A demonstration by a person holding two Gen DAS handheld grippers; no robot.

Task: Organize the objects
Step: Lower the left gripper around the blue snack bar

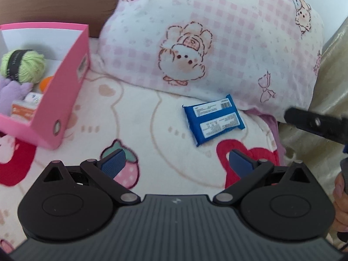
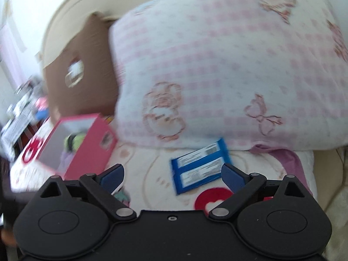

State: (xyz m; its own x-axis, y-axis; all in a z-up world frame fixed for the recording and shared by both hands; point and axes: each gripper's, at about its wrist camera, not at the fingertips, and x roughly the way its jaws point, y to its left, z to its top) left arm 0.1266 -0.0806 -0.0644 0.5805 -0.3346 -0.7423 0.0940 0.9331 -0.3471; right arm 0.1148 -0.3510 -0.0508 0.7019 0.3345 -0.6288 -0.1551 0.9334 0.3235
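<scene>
Bed w/ a cream blanket (image 1: 141, 113) printed w/ bears, hearts and strawberries; a pink checked pillow (image 1: 217, 32) lies at the far side. Blue packet (image 1: 214, 120) lies flat on the blanket, label side up, just in front of the pillow's edge. Left gripper (image 1: 177, 165) hovers over the blanket, jaws spread wide, nothing between them; packet sits ahead and a bit right of its gap, well apart. Right gripper (image 2: 171, 175) is closer: jaws also spread, empty, packet (image 2: 201, 166) lying between the blue pads (image 2: 232, 177) but nearer the right one; contact can't be told, view is blurred. Pink box (image 1: 63, 91) stands at left, holding green yarn (image 1: 24, 65), a purple plush (image 1: 10, 95) and other small items. Person's fingers (image 1: 340, 204) show at the left view's right edge.
</scene>
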